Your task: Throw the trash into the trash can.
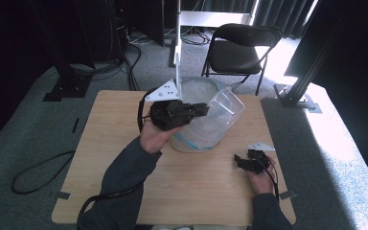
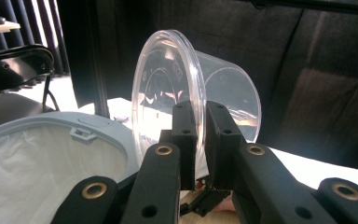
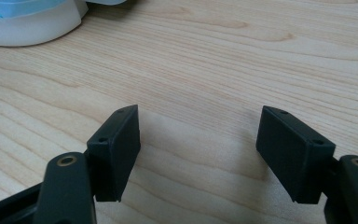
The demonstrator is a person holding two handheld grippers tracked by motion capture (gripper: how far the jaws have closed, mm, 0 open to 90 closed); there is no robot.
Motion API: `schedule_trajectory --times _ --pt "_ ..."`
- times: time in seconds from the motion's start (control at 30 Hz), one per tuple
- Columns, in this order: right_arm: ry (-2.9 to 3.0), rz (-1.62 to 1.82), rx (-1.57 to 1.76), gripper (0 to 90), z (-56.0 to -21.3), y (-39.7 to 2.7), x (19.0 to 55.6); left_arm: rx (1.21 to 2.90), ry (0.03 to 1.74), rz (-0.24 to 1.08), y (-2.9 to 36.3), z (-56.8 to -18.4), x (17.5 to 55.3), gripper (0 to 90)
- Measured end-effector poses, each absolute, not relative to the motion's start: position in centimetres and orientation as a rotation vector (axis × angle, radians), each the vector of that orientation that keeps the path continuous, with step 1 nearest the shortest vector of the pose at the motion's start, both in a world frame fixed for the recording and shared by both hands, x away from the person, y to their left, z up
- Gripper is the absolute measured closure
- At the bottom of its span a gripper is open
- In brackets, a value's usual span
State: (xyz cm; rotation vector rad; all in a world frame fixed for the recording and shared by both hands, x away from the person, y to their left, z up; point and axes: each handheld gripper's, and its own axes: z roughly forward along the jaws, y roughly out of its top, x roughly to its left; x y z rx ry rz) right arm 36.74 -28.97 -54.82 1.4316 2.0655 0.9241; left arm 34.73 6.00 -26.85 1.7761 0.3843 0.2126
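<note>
Jaws of the left gripper point(image 1: 202, 110) are clamped on the rim of a clear plastic cup point(image 1: 226, 108), which is tilted on its side just above the white-lined bin point(image 1: 196, 139) on the wooden table point(image 1: 110, 143). Near the table's right edge, the right gripper point(image 1: 242, 162) rests low with its jaws spread apart, grasping nothing.
</note>
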Motion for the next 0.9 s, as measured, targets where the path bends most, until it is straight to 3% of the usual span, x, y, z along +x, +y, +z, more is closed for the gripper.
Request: schedule_trajectory --times 0.9 --pt "2.066 0.922 1.431 29.3 -54.8 -29.0 36.7 1.729 0.436 0.249 6.7 -25.9 37.3 83.5"
